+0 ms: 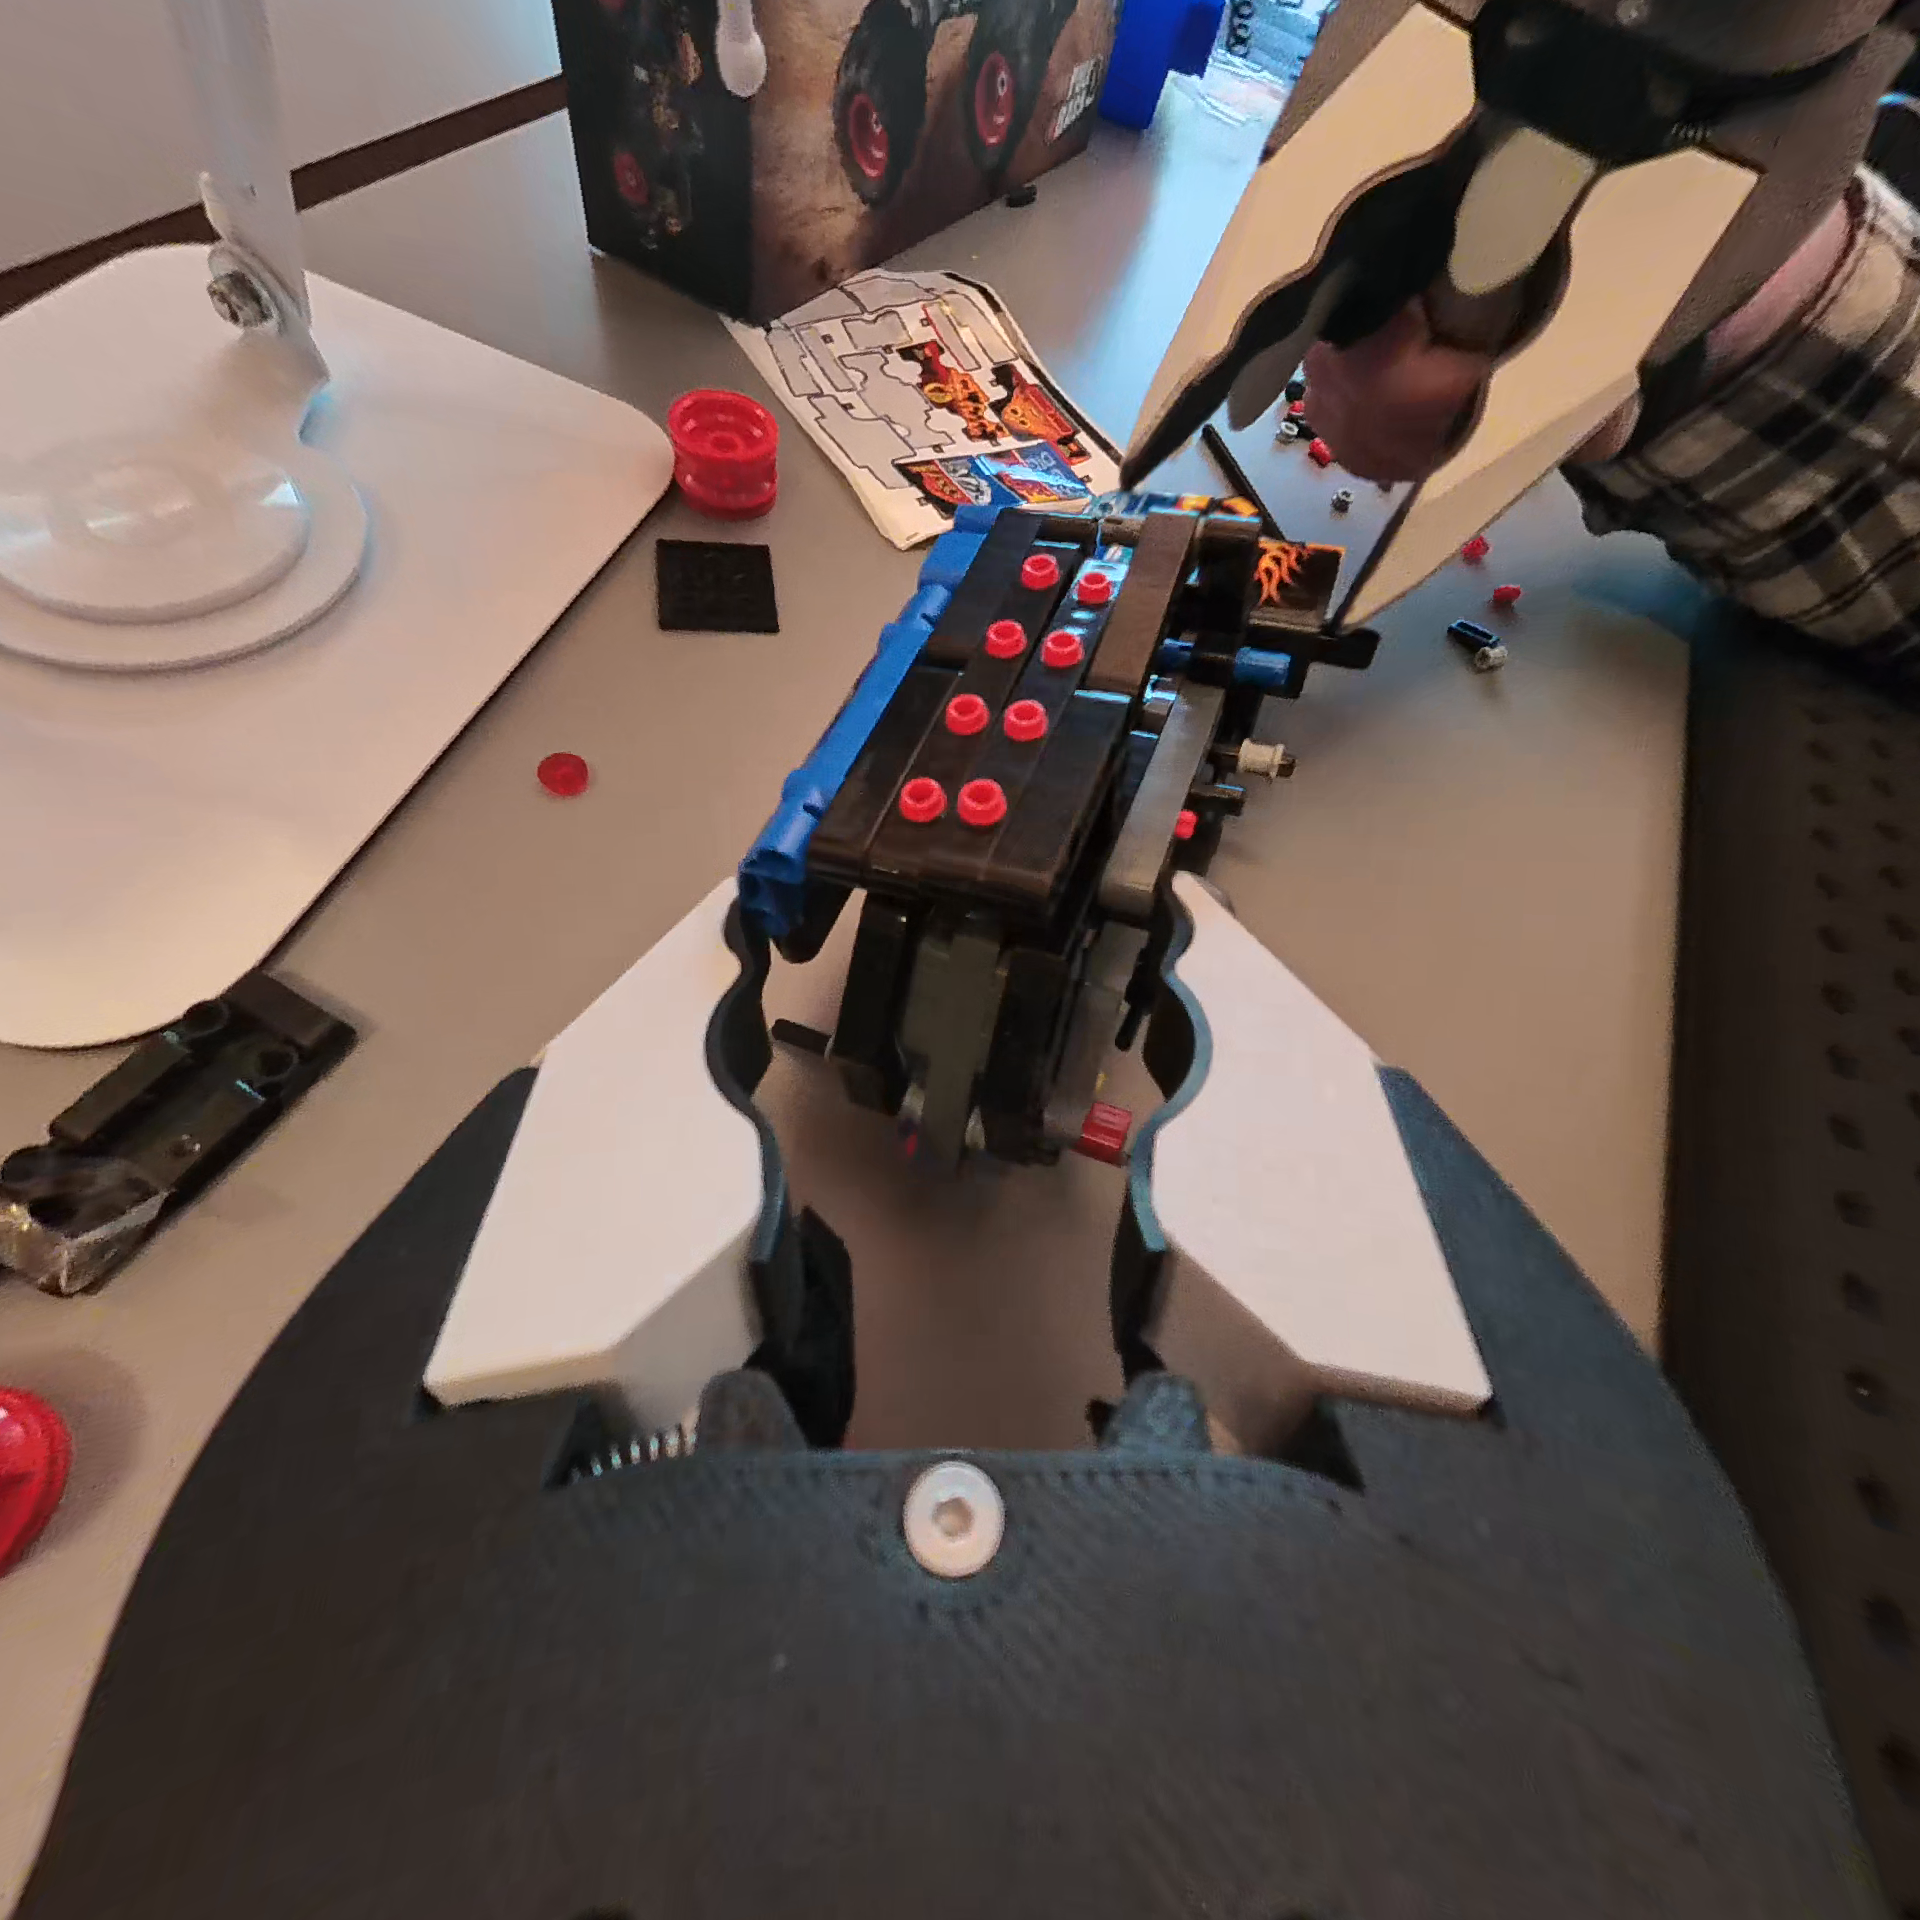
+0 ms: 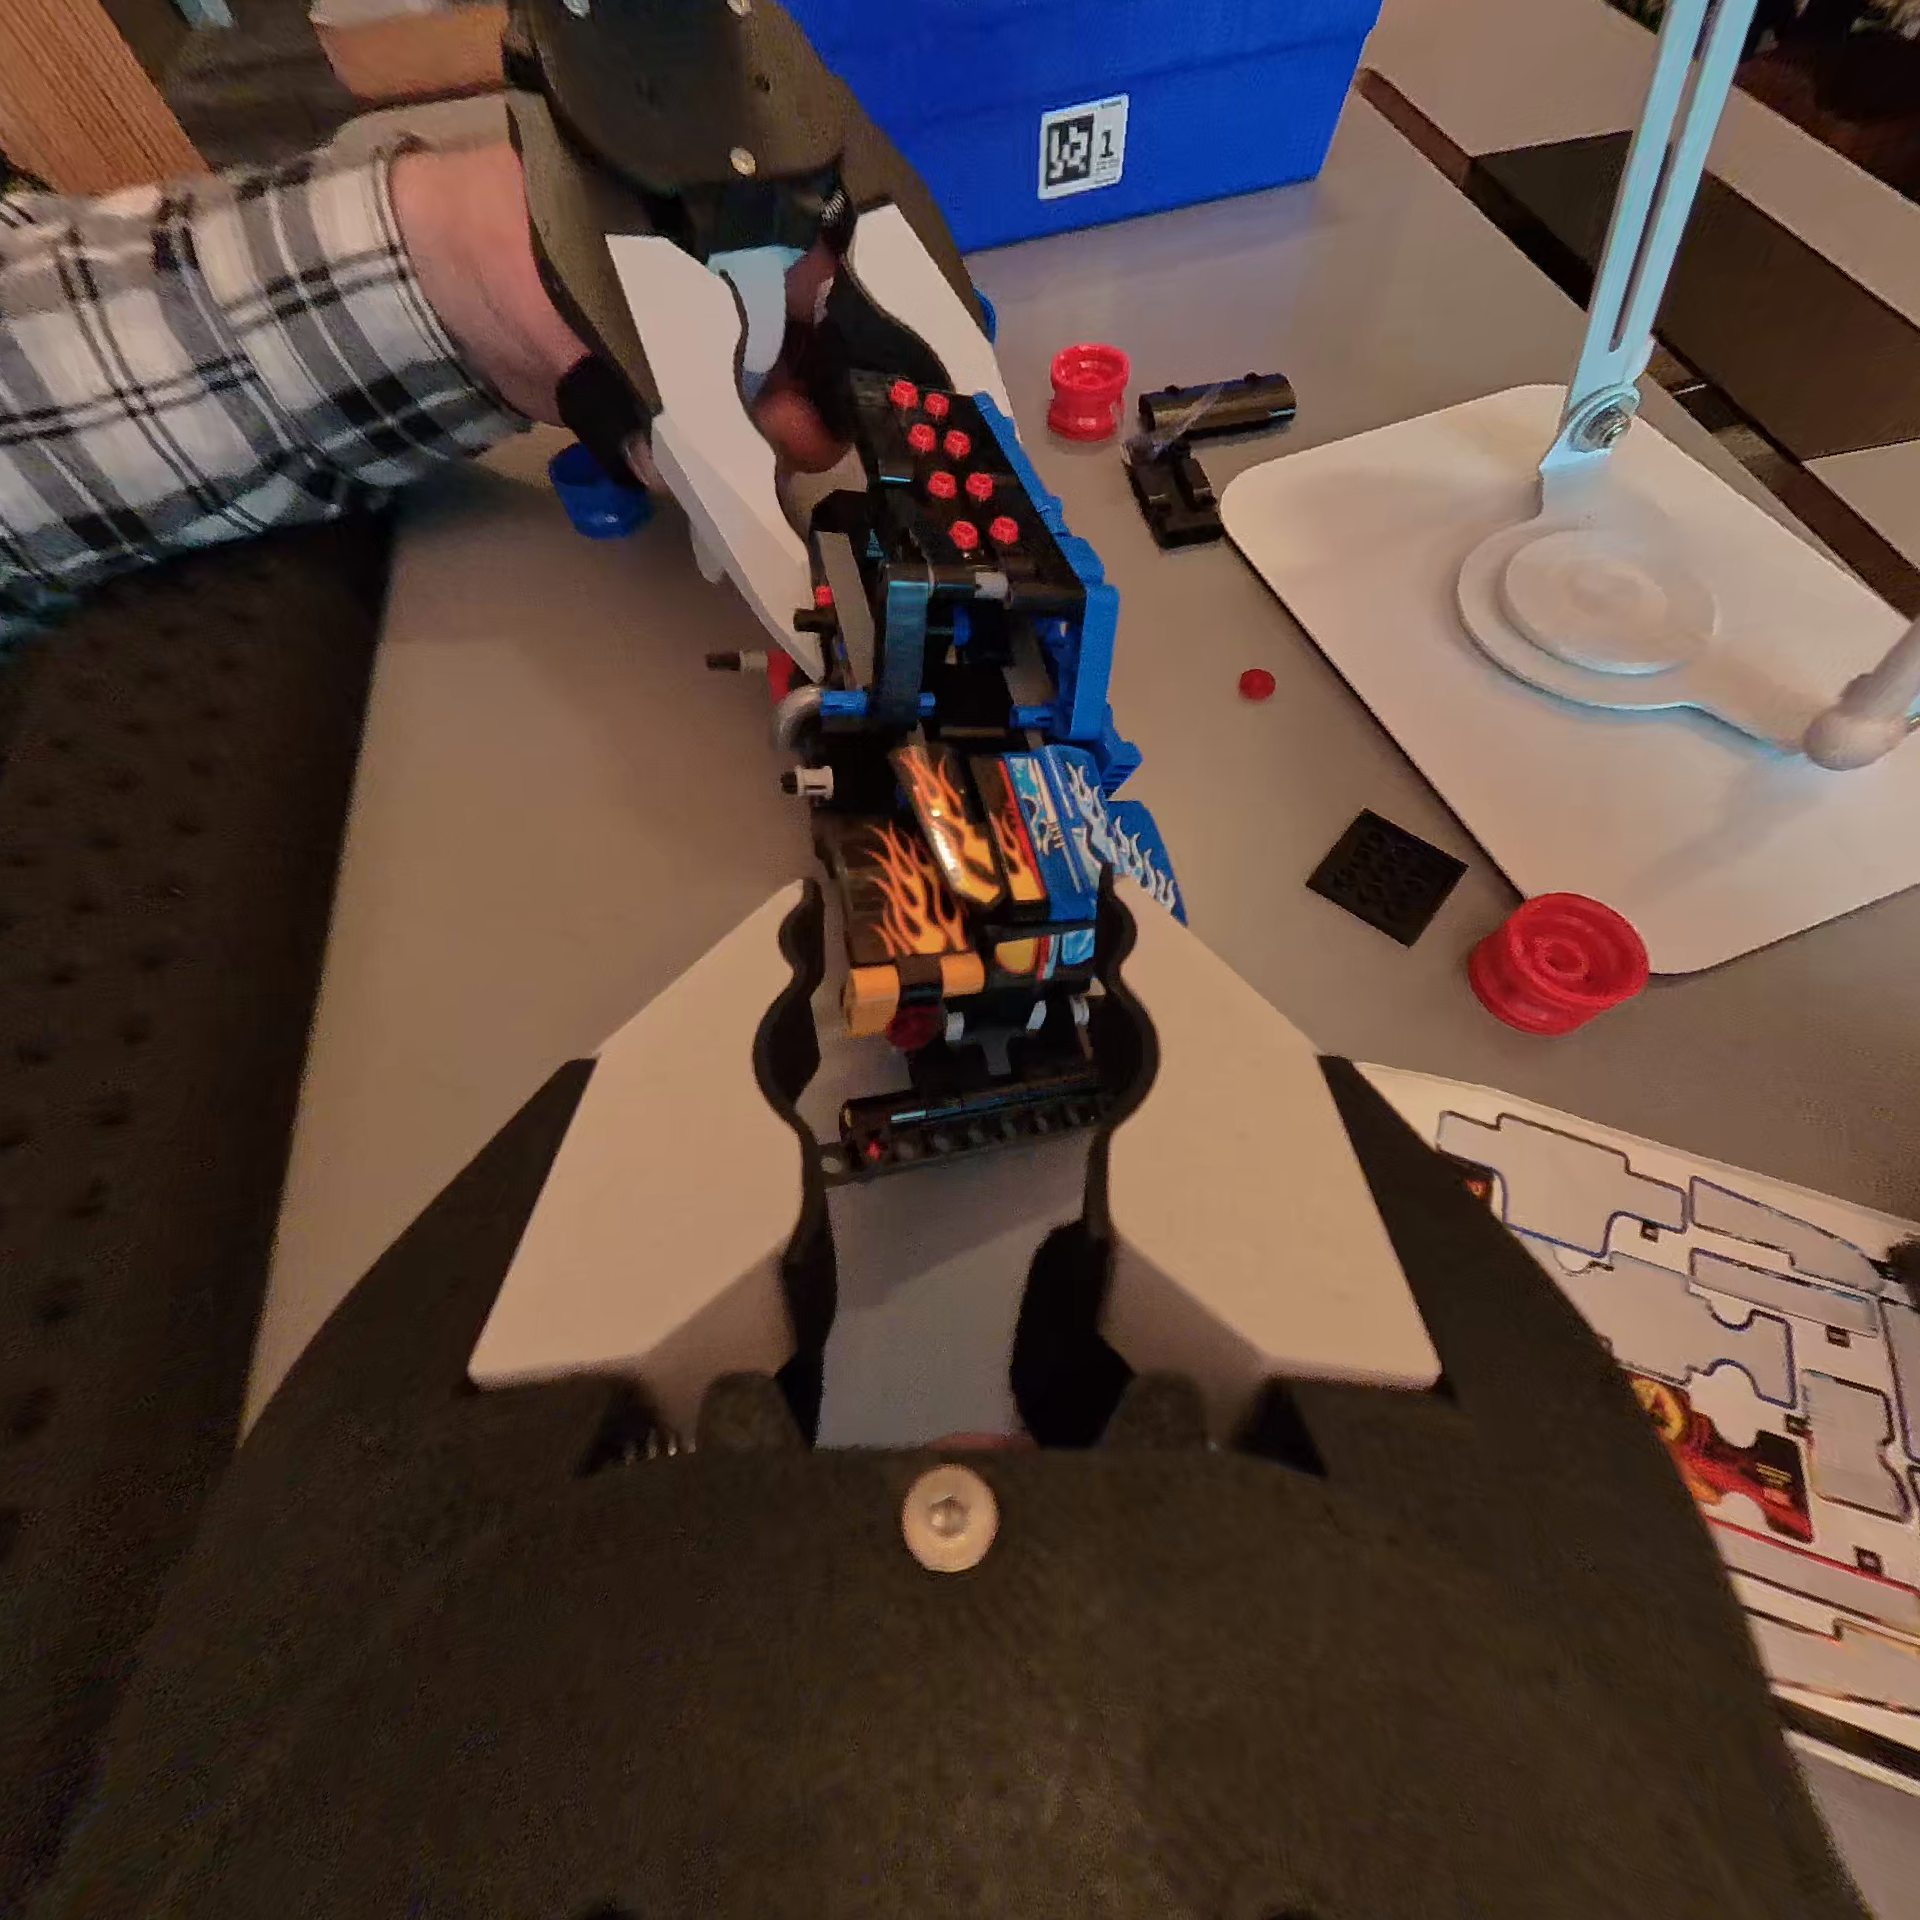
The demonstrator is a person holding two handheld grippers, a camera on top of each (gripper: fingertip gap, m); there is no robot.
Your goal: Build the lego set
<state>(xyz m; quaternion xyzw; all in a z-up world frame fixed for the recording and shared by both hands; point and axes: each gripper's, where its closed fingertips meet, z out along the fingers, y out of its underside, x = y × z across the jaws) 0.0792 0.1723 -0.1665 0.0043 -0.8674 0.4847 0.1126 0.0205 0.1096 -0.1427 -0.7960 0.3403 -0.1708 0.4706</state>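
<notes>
A part-built Lego truck (image 1: pixel 997 717), black with a blue side and several red studs on top, is held between both grippers just above the grey table (image 1: pixel 499 790). My left gripper (image 1: pixel 961 909) is shut on its rear end. In the right wrist view the truck (image 2: pixel 966 675) shows its flame-stickered front, and my right gripper (image 2: pixel 961 899) is shut on that front. The right gripper also shows at the far end in the left wrist view (image 1: pixel 1242 545), and the left gripper at the far end in the right wrist view (image 2: pixel 831 520).
Loose on the table are a red wheel hub (image 1: pixel 722 452), a black square plate (image 1: pixel 717 585), a small red stud (image 1: pixel 562 774), a sticker sheet (image 1: pixel 935 405) and a black sub-assembly (image 1: pixel 177 1101). A white lamp base (image 1: pixel 260 623), the set's box (image 1: pixel 831 135), a blue bin (image 2: pixel 1081 104) and a black mat (image 1: pixel 1808 1039) surround them. The black square plate (image 1: pixel 717 585) is about equally far from each gripper, around 12 cm. The right camera catches it too, in the right wrist view (image 2: pixel 1381 864).
</notes>
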